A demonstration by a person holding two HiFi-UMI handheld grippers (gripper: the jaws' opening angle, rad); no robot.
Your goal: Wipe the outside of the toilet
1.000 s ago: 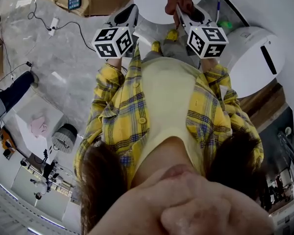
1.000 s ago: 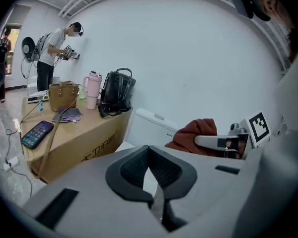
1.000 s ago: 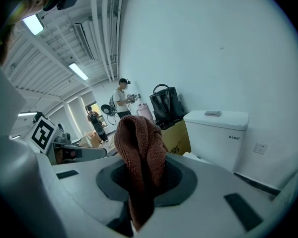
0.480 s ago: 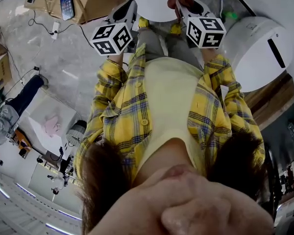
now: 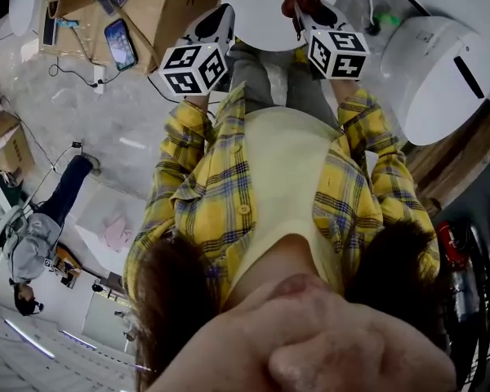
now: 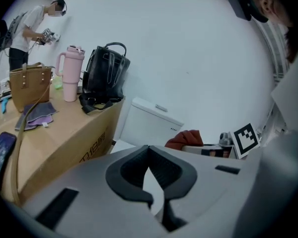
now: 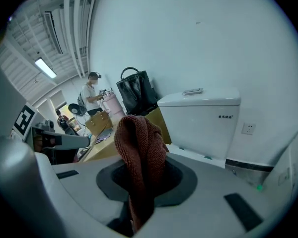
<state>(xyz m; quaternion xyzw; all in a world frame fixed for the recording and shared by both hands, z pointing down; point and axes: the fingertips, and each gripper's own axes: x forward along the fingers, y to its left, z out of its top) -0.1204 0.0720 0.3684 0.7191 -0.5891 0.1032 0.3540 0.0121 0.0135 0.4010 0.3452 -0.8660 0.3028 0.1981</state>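
The right gripper has its jaws clamped on a rust-red cloth, which bunches up above them. The left gripper has its jaw tips closed together on nothing. Ahead of both stands the toilet, its tank against the white wall and its white lid just beyond the gripper tips in the head view. Beside the tank a cardboard box serves as a shelf. On top of it are a black handbag, a pink tumbler, a brown tote (its contents cannot be seen) and a phone lying flat.
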